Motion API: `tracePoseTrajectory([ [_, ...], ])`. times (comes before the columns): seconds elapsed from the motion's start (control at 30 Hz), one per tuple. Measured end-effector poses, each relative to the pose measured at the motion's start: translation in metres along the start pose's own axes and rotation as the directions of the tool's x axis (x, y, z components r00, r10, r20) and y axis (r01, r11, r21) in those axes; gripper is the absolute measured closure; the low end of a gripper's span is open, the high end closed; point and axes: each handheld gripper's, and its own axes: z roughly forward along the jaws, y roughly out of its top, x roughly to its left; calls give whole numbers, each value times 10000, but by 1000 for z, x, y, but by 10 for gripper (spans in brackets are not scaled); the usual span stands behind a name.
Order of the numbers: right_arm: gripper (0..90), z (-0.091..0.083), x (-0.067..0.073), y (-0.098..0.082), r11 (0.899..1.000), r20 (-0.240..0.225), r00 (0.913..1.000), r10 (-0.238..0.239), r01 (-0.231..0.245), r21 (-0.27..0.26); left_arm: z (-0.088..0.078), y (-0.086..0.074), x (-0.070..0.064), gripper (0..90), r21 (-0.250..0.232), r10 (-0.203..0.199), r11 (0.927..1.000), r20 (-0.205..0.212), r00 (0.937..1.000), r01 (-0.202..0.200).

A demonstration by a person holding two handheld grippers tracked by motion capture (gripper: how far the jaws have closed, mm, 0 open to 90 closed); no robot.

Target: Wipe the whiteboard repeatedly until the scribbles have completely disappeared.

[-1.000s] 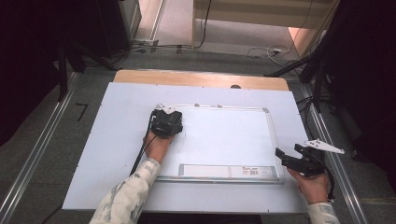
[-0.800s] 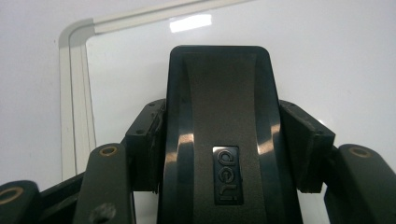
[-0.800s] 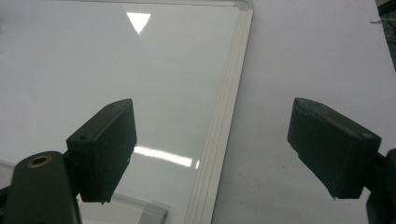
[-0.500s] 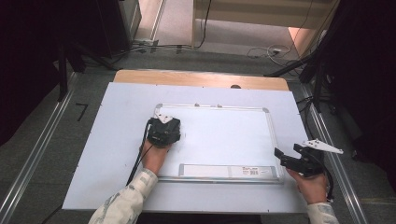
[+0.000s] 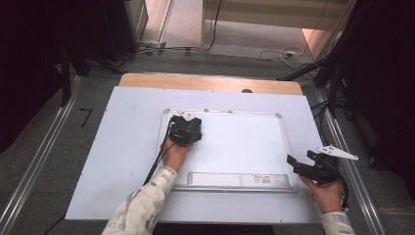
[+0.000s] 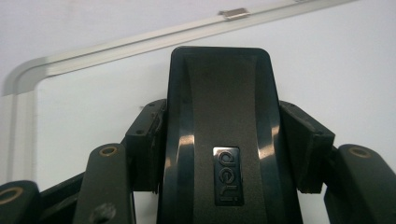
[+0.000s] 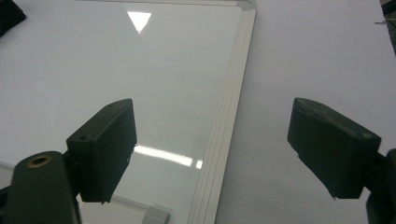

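While the left gripper (image 6: pixel 219 140) pinches the black eraser (image 6: pixel 219 121) between both pads, flanking its sides low in the left gripper view, the step in hand looks like wiping the whiteboard (image 5: pixel 235 142). In the high view that gripper (image 5: pixel 185 131) sits at the upper left of the board, just inside the rounded corner of the frame.

To wipe well, I would keep the eraser's underside flat on the surface and not tipped onto one edge, press evenly, and run long overlapping passes parallel to the frame, stopping short of the raised rim so the block does not catch or twist in the pinch. The grip should stay square on the eraser's sides; a slanted hold would probably let it pivot.

The eraser is a moulded plastic block, glossy, with rounded corners, a shallow curved back and a small embossed badge at its middle. The board is smooth, white and shiny enough to mirror a bright triangle of light in the upper left of the right gripper view; no marks can be made out on it. Its frame (image 7: pixel 229 116) is ribbed pale metal, with a narrow tray (image 5: pixel 237 179) along the near edge.

The right gripper (image 7: pixel 212 149) stands spread wide and empty above the board's edge, at the lower right of the high view (image 5: pixel 306 169), over the matte white table (image 5: pixel 122 161).
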Motion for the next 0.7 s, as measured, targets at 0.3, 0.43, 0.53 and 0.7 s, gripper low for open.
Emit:
tracePoseTrajectory([
  [0.3,143,-1,0,-1,10000,-17,10000,5,-5,-24,-24,-23,-12,406,106,247,9996,175,9995,-249],
  [0.43,143,-2,0,-1,10000,0,10000,8,-8,-44,-32,-30,-8,406,83,277,9996,196,9994,-279],
  [0.53,143,-2,1,-1,10000,3,10000,26,-26,-26,-25,-25,-1,405,3,167,9999,66,9998,-167],
  [0.7,143,-3,0,-1,10000,-14,10000,-23,23,-77,-6,-6,20,404,52,-354,9994,-332,9988,356],
])
